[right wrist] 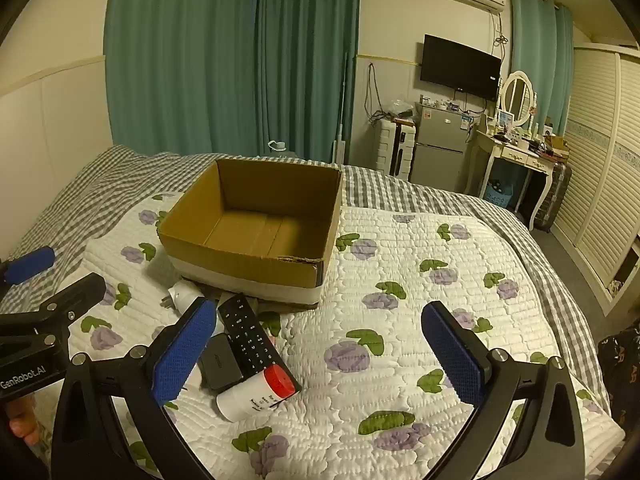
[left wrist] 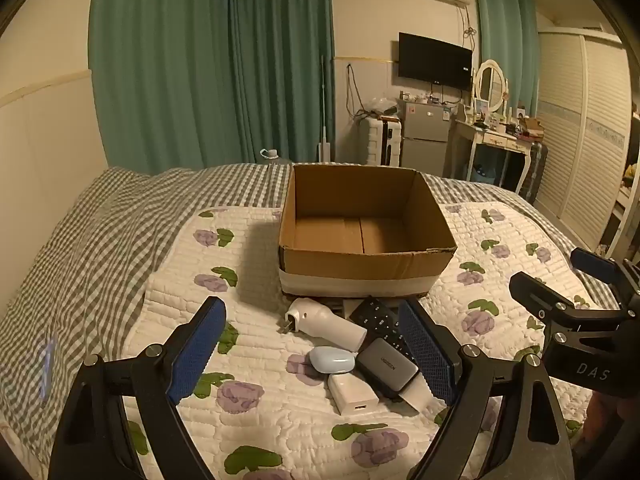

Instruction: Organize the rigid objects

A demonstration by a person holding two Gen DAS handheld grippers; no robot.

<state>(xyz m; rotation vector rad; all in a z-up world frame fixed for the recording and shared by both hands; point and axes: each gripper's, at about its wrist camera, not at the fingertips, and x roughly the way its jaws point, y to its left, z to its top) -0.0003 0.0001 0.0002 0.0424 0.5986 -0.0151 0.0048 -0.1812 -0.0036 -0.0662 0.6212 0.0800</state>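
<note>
On the flowered quilt [left wrist: 256, 432], the left gripper [left wrist: 316, 360] hangs spread wide over white plug [left wrist: 332, 322], blue earbud case [left wrist: 332, 359], grey charger [left wrist: 384, 364] and remote [right wrist: 248, 332]; cardboard box [left wrist: 360, 264] just behind. Right gripper [right wrist: 324, 356] gapes, holding nothing, beside a red-capped bottle [right wrist: 260, 394].

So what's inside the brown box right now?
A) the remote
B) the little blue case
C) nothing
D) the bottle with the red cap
C: the cardboard box shows only its bare floor, while the remote and the other things lie on the quilt in front of it.
</note>
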